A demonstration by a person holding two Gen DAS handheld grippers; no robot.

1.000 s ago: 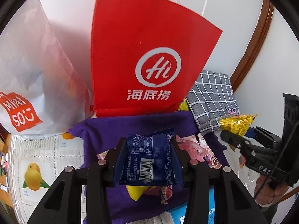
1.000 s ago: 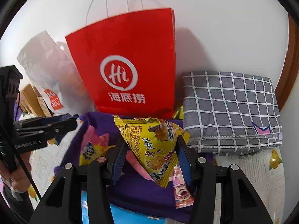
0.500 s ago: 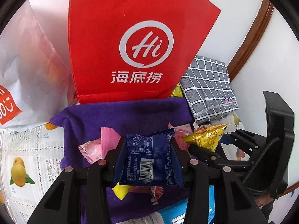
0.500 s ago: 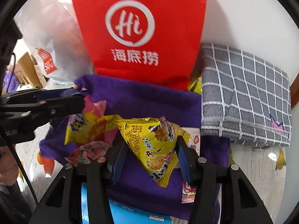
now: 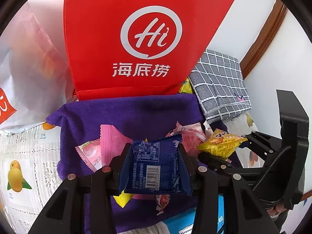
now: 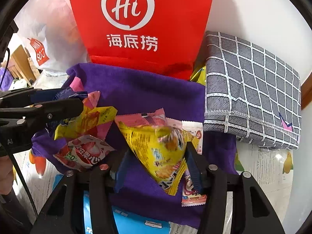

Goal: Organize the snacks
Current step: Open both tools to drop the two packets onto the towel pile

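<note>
My left gripper (image 5: 154,152) is shut on a dark blue snack packet (image 5: 154,167), held just above a purple towel (image 5: 136,113) strewn with packets. In the right wrist view the right gripper (image 6: 158,152) stands over the same towel (image 6: 146,89). Its jaws are opening around a yellow triangular snack packet (image 6: 152,140), which is blurred. The left pad stands apart from the packet. From the left wrist view, that yellow packet (image 5: 220,142) shows at the right. The left gripper's fingers (image 6: 58,105) reach in from the left edge.
A red paper bag (image 5: 136,19) stands behind the towel, with a white plastic bag (image 5: 29,68) to its left. A folded grey checked cloth (image 6: 253,87) lies to the right. Pink packets (image 5: 109,142), a strawberry packet (image 6: 83,154) and a blue box (image 6: 126,222) lie near the towel's front.
Both grippers have sunk towards the purple towel and tipped downward. The right jaws have widened and the yellow packet has gone blurry between them. The left grip is unchanged.
</note>
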